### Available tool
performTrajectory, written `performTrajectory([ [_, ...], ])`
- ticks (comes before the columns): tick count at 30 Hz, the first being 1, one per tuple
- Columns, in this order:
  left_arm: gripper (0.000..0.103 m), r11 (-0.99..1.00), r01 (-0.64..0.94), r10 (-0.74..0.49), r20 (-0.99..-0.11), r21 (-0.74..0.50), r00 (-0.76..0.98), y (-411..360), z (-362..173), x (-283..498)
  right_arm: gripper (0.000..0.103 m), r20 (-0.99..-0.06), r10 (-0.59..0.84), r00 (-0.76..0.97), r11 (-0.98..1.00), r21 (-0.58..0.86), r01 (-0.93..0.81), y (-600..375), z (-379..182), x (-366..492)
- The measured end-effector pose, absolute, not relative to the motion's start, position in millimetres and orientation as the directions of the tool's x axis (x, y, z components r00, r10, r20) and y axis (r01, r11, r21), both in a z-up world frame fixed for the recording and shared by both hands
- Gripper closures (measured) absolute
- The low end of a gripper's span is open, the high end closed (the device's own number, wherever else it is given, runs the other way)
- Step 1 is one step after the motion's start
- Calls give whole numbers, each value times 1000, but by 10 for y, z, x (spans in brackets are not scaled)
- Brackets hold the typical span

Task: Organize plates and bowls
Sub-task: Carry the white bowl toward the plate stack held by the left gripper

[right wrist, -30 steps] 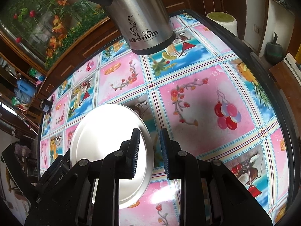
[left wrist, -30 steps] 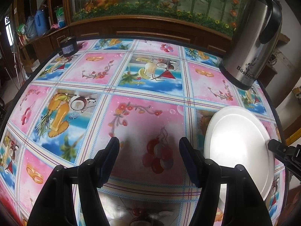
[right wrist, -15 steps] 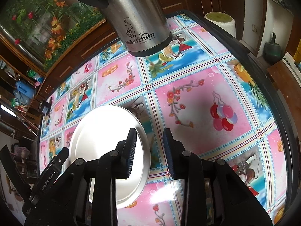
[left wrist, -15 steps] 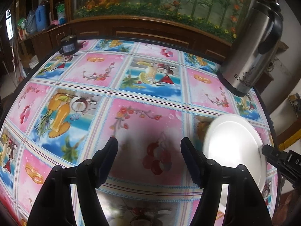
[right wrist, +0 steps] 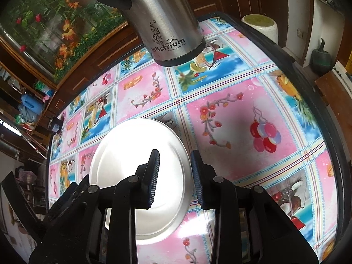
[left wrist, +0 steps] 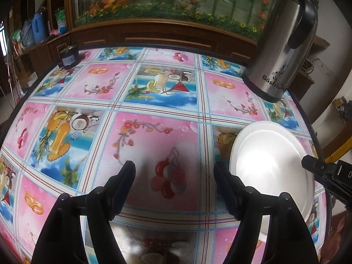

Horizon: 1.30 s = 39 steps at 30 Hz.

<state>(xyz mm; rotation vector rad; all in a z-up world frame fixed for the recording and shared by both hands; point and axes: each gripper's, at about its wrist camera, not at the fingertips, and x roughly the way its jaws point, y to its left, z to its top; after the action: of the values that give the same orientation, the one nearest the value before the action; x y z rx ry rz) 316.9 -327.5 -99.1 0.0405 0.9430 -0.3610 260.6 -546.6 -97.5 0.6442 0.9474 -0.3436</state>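
Note:
A white plate (left wrist: pixel 270 162) lies flat on the patterned tablecloth (left wrist: pixel 154 136) at the right of the left wrist view. It also shows in the right wrist view (right wrist: pixel 123 154). My left gripper (left wrist: pixel 175 169) is open and empty, above the cloth just left of the plate. My right gripper (right wrist: pixel 175 167) is open with a modest gap, empty, and hovers over the plate's right rim. The right gripper's tip shows at the far right of the left wrist view (left wrist: pixel 308 161).
A steel thermos jug (left wrist: pixel 283 44) stands at the back right of the table, and shows beyond the plate in the right wrist view (right wrist: pixel 162 19). A small dark jar (left wrist: pixel 69 57) stands at the back left. A wooden cabinet with an aquarium (left wrist: pixel 165 0) lies behind the table.
My right gripper has opened wider and drawn back a little from the plate, which stays flat on the cloth. My left gripper has stayed open and pulled back slightly.

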Motion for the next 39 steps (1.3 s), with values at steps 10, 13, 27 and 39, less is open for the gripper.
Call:
performTrajectory([
  [10,29,947,309,-257,-785,-88,564,-3265,-944,3140,75,-840,-2,542,765,348,541,-5461,-995,2618],
  [13,28,950,301,-247,-785,-80,568,-3260,-946,3147,75,-841,-2,542,765,347,542,-5461,-993,2617],
  [27,27,951,297,-233,-818,-80,526,-3259,-1021,3198,75,-848,4,531,766,344,544,-5466,-1036,2639],
  [39,26,947,311,-231,-837,-77,497,-3298,-1085,3196,75,-849,3,529,764,343,546,-5479,-1038,2634],
])
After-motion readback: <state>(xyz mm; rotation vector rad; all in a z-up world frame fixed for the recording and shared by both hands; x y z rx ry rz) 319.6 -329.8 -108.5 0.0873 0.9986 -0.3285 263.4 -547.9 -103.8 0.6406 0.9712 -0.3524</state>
